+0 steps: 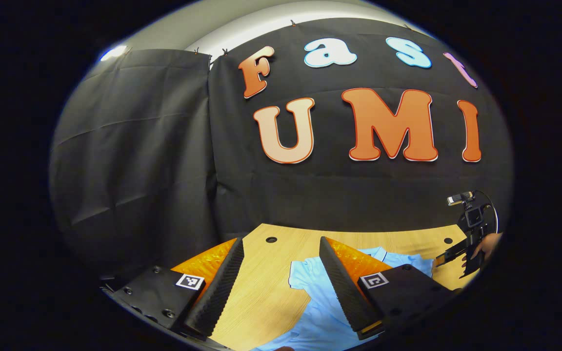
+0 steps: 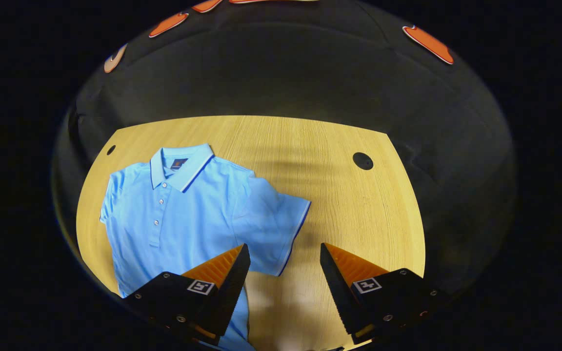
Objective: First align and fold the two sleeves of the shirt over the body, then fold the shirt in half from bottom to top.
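While both claws hang open and empty, the right claw (image 2: 285, 273) sits nearest the shirt's (image 2: 178, 214) spread sleeve (image 2: 273, 231); the left claw (image 1: 281, 278) hovers over the other side. Farther off, the collar (image 2: 181, 165) lies flat on the tabletop (image 2: 349, 204). Pinching each sleeve hem squarely should keep folds aligned.

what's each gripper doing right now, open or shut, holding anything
left gripper: open, holding nothing, above the shirt
right gripper: open, holding nothing

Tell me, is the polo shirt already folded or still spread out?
Spread out. In the right gripper view the light blue polo shirt lies flat on the wooden table, collar up, with one sleeve stretched sideways, not over the body.
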A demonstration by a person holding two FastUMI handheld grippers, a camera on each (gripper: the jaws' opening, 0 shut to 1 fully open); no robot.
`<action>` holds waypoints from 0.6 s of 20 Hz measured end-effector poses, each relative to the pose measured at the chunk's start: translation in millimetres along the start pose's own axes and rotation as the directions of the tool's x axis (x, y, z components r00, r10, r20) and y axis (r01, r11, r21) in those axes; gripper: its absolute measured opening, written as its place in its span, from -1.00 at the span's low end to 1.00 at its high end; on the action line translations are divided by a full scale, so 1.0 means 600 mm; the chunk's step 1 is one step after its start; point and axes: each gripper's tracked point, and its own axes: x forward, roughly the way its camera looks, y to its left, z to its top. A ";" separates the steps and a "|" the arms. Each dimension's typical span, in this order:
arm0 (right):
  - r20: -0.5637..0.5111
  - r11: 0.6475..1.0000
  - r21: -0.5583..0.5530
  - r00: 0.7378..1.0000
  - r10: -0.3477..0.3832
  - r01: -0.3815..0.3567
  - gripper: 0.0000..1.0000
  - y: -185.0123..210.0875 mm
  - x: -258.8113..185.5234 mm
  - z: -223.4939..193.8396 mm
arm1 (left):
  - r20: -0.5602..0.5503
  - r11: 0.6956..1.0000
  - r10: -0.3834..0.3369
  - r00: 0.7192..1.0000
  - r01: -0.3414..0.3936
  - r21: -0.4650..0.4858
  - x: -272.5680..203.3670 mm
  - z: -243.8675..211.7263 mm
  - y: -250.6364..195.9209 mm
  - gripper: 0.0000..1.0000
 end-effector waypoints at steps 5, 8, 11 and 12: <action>-0.107 0.999 0.038 0.994 0.003 0.001 0.62 -0.008 0.058 -0.023 | -0.010 1.000 0.024 1.000 -0.024 0.007 -0.009 -0.009 0.012 1.00; -0.139 0.998 0.059 0.990 0.007 0.001 0.54 -0.003 0.087 -0.021 | -0.018 0.999 0.038 0.999 -0.038 0.012 -0.008 -0.013 0.014 0.99; -0.181 0.997 0.072 0.984 -0.001 0.014 0.39 -0.008 0.113 -0.031 | -0.003 0.998 0.063 0.998 -0.063 0.017 -0.018 -0.003 0.024 1.00; -0.188 0.996 0.084 0.982 0.003 0.013 0.36 -0.006 0.118 -0.033 | -0.002 0.997 0.071 0.997 -0.071 0.018 -0.025 -0.006 0.032 1.00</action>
